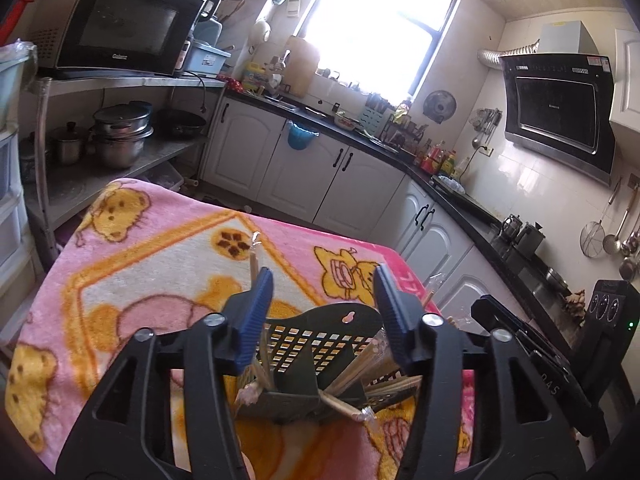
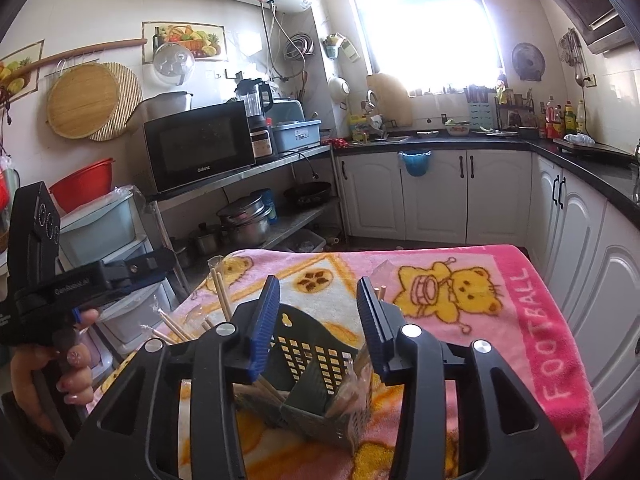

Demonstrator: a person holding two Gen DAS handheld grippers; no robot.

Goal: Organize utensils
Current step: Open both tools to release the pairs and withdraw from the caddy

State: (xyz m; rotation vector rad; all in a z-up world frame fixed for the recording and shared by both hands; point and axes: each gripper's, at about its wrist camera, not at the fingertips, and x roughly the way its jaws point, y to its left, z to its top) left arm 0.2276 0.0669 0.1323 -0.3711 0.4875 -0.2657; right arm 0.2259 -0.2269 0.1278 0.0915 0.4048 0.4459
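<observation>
A dark perforated utensil holder (image 1: 316, 356) stands on the pink blanket-covered table (image 1: 140, 264), with wooden chopsticks (image 1: 368, 364) in its compartments, some in clear wrappers. My left gripper (image 1: 322, 288) is open and empty, its blue fingers spread just above the holder. In the right wrist view the same holder (image 2: 316, 360) sits between the fingers of my open, empty right gripper (image 2: 318, 300). More chopsticks (image 2: 220, 296) stick up to the left of it. The left gripper's body and the hand holding it (image 2: 60, 312) show at the left edge.
A metal shelf rack (image 1: 120, 164) with pots and a microwave (image 1: 120, 24) stands left of the table. White cabinets under a black counter (image 1: 348, 132) run along the far and right walls. Plastic drawers (image 2: 108, 232) stand by the table's left side.
</observation>
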